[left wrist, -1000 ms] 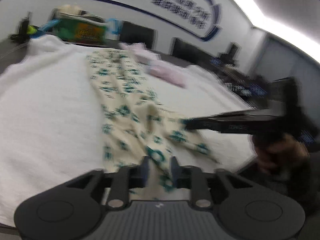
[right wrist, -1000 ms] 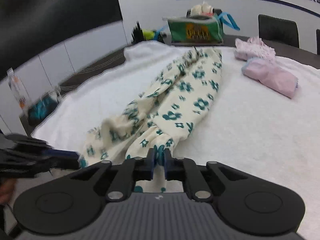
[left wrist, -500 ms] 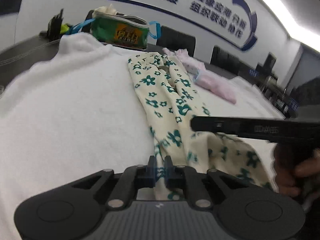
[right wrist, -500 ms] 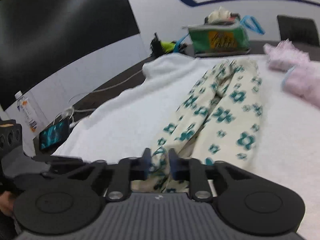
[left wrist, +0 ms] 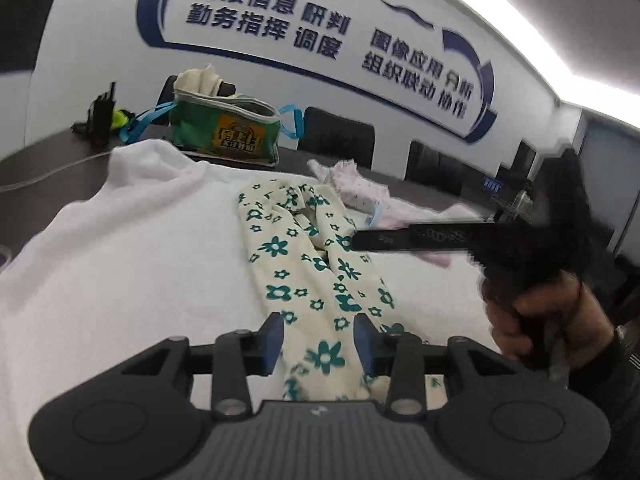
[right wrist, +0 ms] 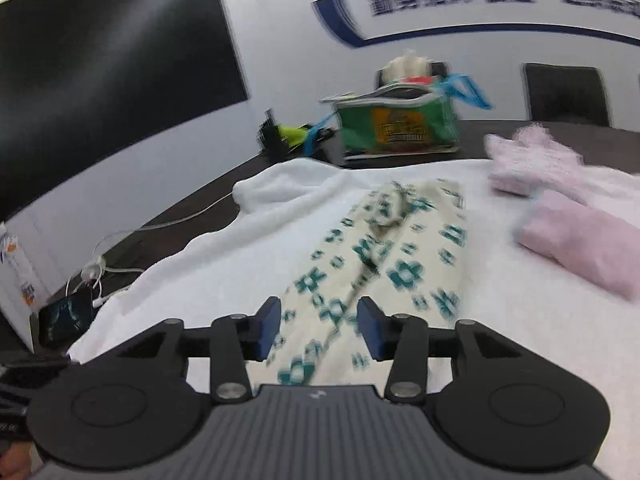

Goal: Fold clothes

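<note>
Where both pinched before, left claw (left wrist: 319, 346) and right claw (right wrist: 319, 328) just released trousers (left wrist: 308, 276).

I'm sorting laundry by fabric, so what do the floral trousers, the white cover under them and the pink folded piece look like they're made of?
Cream trousers with teal flowers: probably thin matte knit, draping in soft creases. White table cover: looks like terry towelling, fuzzy and thick-edged. Pink folded garment: soft, matte, padded-looking; the weave is too blurred to name.
</note>
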The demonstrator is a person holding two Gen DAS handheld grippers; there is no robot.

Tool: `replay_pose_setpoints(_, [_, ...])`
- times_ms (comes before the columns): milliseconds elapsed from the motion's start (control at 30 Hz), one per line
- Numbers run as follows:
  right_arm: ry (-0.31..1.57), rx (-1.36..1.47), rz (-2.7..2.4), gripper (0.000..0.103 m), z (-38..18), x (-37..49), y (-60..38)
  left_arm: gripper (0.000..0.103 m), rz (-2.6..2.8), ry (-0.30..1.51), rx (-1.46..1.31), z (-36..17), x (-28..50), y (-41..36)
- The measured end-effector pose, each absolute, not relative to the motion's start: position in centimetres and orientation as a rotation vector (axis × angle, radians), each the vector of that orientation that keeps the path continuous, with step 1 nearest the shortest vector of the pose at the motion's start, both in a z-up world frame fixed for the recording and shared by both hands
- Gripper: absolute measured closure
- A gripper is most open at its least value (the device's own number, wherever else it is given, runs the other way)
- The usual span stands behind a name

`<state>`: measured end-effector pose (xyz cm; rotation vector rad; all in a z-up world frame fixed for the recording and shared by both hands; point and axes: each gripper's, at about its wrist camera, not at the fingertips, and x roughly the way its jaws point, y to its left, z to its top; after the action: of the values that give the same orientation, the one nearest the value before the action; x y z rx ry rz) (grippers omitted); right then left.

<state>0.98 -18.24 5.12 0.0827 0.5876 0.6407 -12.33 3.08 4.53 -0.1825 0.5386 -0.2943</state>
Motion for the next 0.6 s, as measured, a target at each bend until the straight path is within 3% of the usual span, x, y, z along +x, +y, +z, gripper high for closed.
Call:
replay_pose_setpoints(167, [0.680, 0.030, 0.666, 0.084, 3.5, 6.3, -15.2, 0.075, -0.309, 0.589, -0.001, 1.4, -11.6, -1.3])
replay_pose_setpoints(333, [0.740, -0.044, 0.614, 0.093, 0.3, 7.9, -14.0, 0.075, -0.279, 0.573, 0.084, -0.5, -12.6, -2.8])
replay_pose_setpoints(533, [0.614, -0.025, 0.630, 0.092, 2.6, 6.0, -15.1, 0.073, -0.276, 0.568, 0.074, -0.6, -12.7, -2.8])
replay_pose_setpoints(600, [0.657, -0.052, 0.618, 0.092, 2.0, 6.6, -14.7, 0.073, -0.278, 0.571, 0.070, -0.5, -12.8, -2.8])
